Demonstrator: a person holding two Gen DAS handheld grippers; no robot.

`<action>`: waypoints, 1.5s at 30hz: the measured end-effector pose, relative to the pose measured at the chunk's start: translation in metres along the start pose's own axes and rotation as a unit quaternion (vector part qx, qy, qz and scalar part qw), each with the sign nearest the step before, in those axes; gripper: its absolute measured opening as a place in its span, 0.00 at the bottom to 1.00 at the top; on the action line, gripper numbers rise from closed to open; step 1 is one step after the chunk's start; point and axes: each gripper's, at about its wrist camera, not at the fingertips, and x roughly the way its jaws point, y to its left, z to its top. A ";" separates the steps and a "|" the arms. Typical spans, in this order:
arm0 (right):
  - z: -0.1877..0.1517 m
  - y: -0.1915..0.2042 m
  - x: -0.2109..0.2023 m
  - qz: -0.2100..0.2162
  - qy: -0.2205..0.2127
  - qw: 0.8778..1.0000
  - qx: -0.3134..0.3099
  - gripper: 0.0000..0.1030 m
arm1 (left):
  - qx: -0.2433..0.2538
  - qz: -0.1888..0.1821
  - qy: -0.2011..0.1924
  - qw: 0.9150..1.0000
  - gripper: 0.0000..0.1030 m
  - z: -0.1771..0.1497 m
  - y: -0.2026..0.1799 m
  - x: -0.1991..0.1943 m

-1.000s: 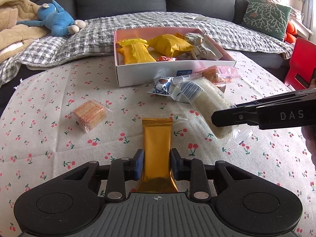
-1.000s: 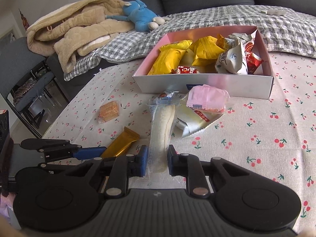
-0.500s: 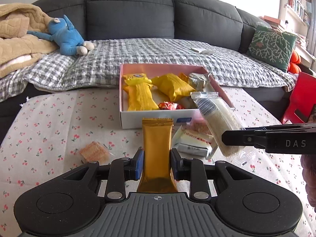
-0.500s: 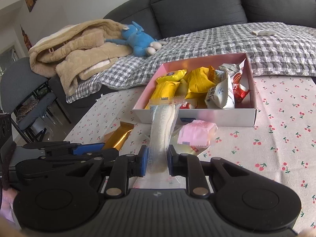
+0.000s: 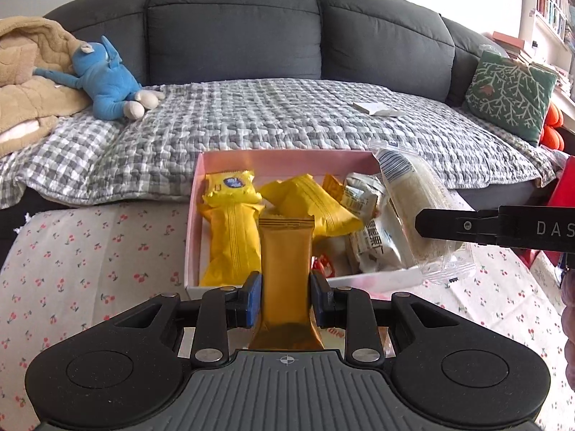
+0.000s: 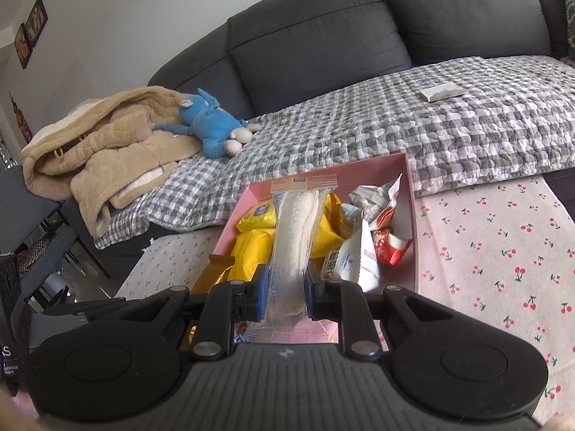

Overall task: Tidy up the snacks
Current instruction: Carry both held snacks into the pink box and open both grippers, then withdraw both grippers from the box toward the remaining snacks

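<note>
Cherry-print tablecloth (image 5: 90, 251) below, sofa behind. Left gripper (image 5: 285, 296) clamped on gold bar (image 5: 285, 251), right gripper (image 6: 285, 294) clamped on clear-wrapped white roll (image 6: 294, 237); both over near edge of pink box (image 5: 287, 160). Box crowded with yellow packets (image 5: 233, 240): risk of drops landing on rim, sliding out, or the two grippers clashing.

— What carried it all?
— A surface (image 6: 503, 251) under a cherry-print cloth.
— And directly on it?
— A box (image 5: 196, 215), pink inside and white outside, stood near the far edge by the sofa (image 5: 233, 21). Snack packets filled it.
</note>
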 end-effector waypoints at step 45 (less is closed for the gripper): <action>0.042 -0.041 0.041 -0.054 -0.013 0.998 0.019 0.64 | 0.022 0.062 0.000 0.998 0.75 0.043 -0.015 0.073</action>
